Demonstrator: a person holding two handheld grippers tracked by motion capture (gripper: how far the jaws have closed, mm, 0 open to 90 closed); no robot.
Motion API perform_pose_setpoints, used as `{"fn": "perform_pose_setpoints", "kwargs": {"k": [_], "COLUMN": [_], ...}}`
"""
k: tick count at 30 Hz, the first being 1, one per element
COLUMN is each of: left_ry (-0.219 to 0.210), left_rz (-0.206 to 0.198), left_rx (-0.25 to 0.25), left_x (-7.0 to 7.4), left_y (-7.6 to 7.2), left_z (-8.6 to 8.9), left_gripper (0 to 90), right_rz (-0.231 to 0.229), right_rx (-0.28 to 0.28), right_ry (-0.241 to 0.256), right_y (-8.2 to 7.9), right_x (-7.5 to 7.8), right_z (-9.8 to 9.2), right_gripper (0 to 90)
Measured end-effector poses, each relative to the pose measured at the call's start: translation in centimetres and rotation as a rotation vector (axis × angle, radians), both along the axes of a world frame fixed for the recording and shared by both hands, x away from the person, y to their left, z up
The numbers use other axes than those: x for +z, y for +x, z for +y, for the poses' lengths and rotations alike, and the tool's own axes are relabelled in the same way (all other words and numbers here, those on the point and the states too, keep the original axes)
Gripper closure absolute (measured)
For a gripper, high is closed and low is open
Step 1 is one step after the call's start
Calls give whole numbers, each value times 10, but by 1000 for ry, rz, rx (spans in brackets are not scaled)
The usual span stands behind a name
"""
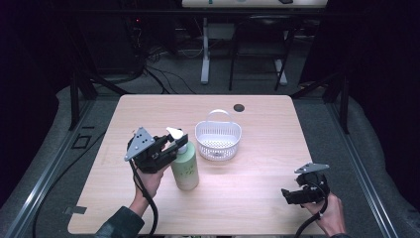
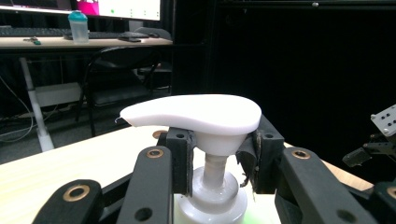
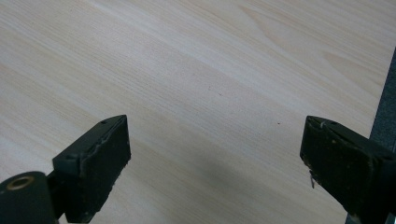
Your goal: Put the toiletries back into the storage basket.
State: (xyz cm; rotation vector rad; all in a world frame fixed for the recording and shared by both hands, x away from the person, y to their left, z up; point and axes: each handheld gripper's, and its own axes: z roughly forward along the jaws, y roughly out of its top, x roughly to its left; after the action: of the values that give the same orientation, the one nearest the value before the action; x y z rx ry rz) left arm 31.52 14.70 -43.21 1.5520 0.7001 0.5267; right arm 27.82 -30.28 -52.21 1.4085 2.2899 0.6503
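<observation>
A light wooden table (image 1: 257,198) is set in a dark room, with a second desk and a chair seen beyond its far edge. Left of the table's centre a pale green pump bottle (image 1: 185,168) stands upright, capped by a white pump head (image 2: 196,114). The left gripper (image 1: 174,145) is held at the level of the bottle's neck – in the left gripper view its two black jaws are seen closed around the narrow white stem just beneath the pump head, the pads pressed against it from both sides. Just beside the bottle, on its right and slightly farther back, a white perforated basket (image 1: 218,139) with an upright handle rests on the table, apart from the bottle. The right gripper (image 1: 292,195) is held near the front right corner of the table, well apart from the bottle and basket – in the right gripper view its jaws are spread wide over bare wood, with nothing between them
</observation>
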Motion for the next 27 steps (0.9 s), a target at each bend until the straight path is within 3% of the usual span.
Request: {"fn": "perform_pose_setpoints", "kwargs": {"k": [27], "left_ry": [4], "left_rz": [-4], "left_rx": [3], "left_x": [11], "left_y": [2], "left_z": [0], "left_gripper": [672], "right_rz": [5], "right_rx": [6], "right_ry": [-3], "right_y": [0], "right_x": [-1], "right_z": [0], "right_gripper": [81]}}
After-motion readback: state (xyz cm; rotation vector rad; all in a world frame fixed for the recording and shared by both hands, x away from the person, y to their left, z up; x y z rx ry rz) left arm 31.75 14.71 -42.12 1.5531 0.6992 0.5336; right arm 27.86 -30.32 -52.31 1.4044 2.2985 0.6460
